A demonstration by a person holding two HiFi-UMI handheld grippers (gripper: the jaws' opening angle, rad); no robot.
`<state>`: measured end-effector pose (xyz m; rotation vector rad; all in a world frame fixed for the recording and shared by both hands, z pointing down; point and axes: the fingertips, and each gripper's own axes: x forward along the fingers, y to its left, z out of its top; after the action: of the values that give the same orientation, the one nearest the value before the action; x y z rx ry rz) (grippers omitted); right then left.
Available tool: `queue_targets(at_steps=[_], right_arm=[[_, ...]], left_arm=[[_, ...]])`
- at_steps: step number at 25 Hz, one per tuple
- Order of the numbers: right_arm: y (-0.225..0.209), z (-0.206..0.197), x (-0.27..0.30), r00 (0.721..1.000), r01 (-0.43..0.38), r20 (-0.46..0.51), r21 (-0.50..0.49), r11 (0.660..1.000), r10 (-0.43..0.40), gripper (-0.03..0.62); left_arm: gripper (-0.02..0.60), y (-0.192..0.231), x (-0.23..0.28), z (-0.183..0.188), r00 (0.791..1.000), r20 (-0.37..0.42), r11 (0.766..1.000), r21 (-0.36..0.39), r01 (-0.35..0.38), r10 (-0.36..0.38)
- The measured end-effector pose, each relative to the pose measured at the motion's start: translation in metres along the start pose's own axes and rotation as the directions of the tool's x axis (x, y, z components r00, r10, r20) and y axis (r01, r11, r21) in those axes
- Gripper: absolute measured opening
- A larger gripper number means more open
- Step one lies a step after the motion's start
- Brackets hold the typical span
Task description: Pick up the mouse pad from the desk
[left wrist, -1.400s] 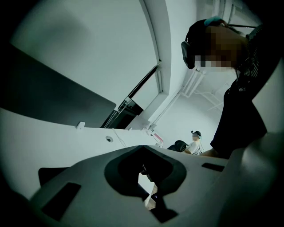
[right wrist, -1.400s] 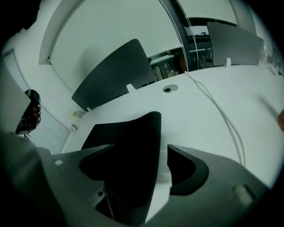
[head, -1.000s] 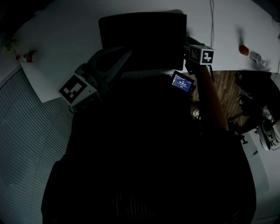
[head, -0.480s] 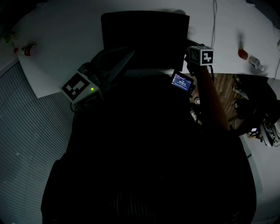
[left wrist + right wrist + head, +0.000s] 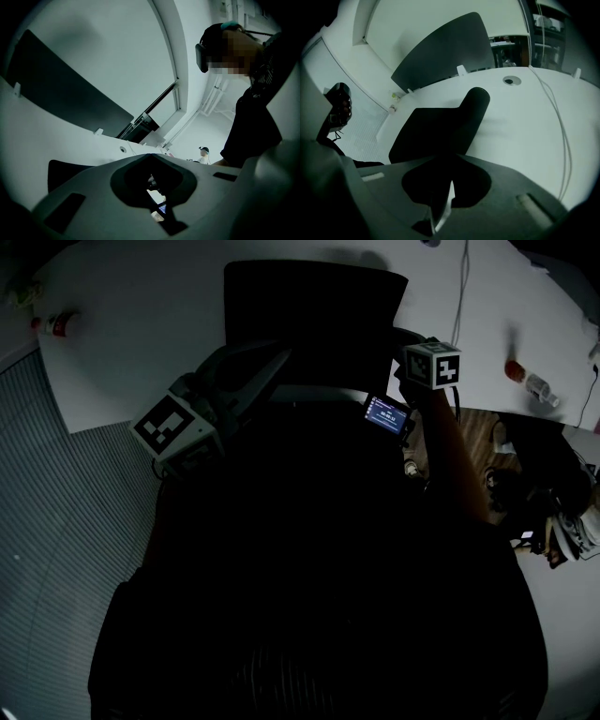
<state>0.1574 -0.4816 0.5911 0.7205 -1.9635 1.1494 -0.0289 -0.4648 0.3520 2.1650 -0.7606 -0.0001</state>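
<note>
The black mouse pad (image 5: 314, 315) lies on the white desk (image 5: 141, 324). My right gripper (image 5: 401, 360), with its marker cube, sits at the pad's right edge, near the front corner. Its jaws are closing down to a pinch there. In the right gripper view the pad (image 5: 436, 131) runs into the right gripper (image 5: 454, 157), and its far edge curls up off the desk. My left gripper (image 5: 279, 354) hovers over the pad's front left part, shut on nothing. From the left gripper (image 5: 150, 157) a dark corner of the pad (image 5: 61, 171) shows.
A red-capped bottle (image 5: 54, 324) stands at the desk's left corner and another small bottle (image 5: 527, 379) at the right. A thin cable (image 5: 459, 296) runs down the desk beside the pad. A dark divider panel (image 5: 445, 51) stands behind the desk. Ribbed floor (image 5: 56, 521) lies to the left.
The right gripper has rolled and shifted a little at the pad's right edge. The left gripper has stayed about where it was.
</note>
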Motion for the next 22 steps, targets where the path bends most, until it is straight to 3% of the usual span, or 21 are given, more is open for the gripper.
queue_targets(at_steps=[6, 12, 16, 22], right_arm=[[0.051, 0.017, 0.008, 0.994, -0.092, -0.072, -0.133, 0.987, 0.083, 0.017], [0.116, 0.041, 0.029, 0.972, -0.229, -0.1, -0.168, 0.959, 0.215, 0.017], [0.156, 0.057, 0.037, 0.936, -0.351, -0.094, -0.133, 0.927, 0.34, 0.017], [0.184, 0.079, 0.017, 0.868, -0.494, 0.0, -0.096, 0.864, 0.497, 0.017]], left_arm=[[0.008, 0.0, -0.031, 0.002, 0.997, 0.059, 0.998, -0.017, -0.057, 0.058], [0.008, -0.002, -0.057, 0.003, 0.987, 0.127, 0.995, -0.027, -0.098, 0.101], [0.008, -0.003, -0.069, 0.002, 0.982, 0.146, 0.993, -0.035, -0.115, 0.119], [0.008, -0.017, -0.058, -0.007, 0.98, 0.156, 0.993, -0.014, -0.121, 0.121]])
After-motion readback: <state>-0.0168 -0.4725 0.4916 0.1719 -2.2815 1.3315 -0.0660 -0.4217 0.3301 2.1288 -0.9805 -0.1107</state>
